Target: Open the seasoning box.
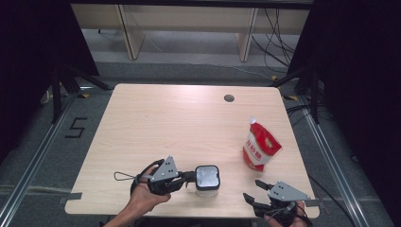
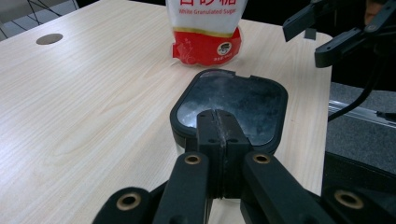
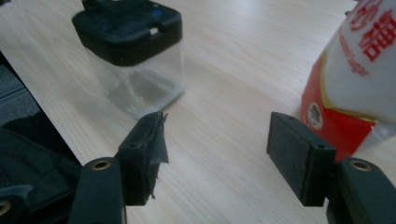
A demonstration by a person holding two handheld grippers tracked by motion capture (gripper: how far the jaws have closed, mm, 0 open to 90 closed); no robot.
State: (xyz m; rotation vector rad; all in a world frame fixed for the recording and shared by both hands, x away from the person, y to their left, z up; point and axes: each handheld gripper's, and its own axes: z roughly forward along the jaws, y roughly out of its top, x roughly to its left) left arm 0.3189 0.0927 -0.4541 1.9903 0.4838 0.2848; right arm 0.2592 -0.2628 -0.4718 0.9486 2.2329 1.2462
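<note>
A small clear jar (image 1: pixel 207 179) with a black square lid (image 2: pixel 233 105) stands near the table's front edge. My left gripper (image 1: pixel 191 177) is shut, its tips (image 2: pixel 218 123) lying against the lid's near rim, with nothing showing between the jaws. A red and white sugar pouch (image 1: pixel 260 144) stands upright to the jar's right. My right gripper (image 1: pixel 252 188) is open at the front right corner, nothing between its jaws. In the right gripper view it (image 3: pixel 217 149) faces the bare table between the jar (image 3: pixel 135 51) and the pouch (image 3: pixel 355 70).
The light wooden table (image 1: pixel 165 123) has a round cable hole (image 1: pixel 229 98) at the back right. A thin wire loop (image 1: pixel 124 176) lies left of my left hand. Dark curtains and stand legs flank the table.
</note>
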